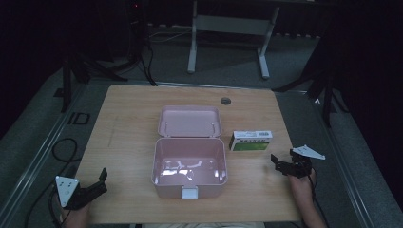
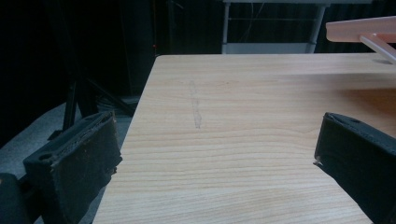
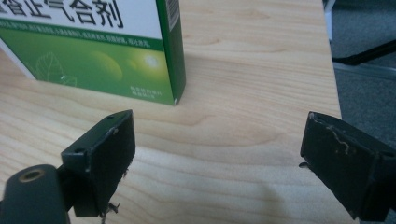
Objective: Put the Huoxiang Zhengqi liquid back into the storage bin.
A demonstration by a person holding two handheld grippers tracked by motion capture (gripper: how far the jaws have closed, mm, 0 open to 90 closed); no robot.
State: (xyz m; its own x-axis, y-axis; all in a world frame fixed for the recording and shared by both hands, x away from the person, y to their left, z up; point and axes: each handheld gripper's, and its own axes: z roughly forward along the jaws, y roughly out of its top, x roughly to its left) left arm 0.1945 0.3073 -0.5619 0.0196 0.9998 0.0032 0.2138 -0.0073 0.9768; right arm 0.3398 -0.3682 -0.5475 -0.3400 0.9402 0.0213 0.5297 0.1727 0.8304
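A pink lidded box (image 1: pixel 190 164) stands open in the middle of the wooden table (image 1: pixel 123 133), its lid (image 1: pixel 189 121) laid back; its edge (image 2: pixel 359 29) shows at the top right of the left gripper view. A green and white carton (image 1: pixel 251 140) stands just right of the box; in the right gripper view the carton (image 3: pixel 93 51) is close ahead to the left. My right gripper (image 1: pixel 280 165) is open near the carton, nothing between its jaws. My left gripper (image 1: pixel 97 183) is open at the table's near left corner, over bare wood.
A round cable hole (image 1: pixel 225 100) sits near the table's far edge. Cables (image 1: pixel 64 149) lie on the floor to the left. A white desk frame (image 1: pixel 228 33) stands beyond the table, and dark stand legs (image 1: pixel 328 90) to the right.
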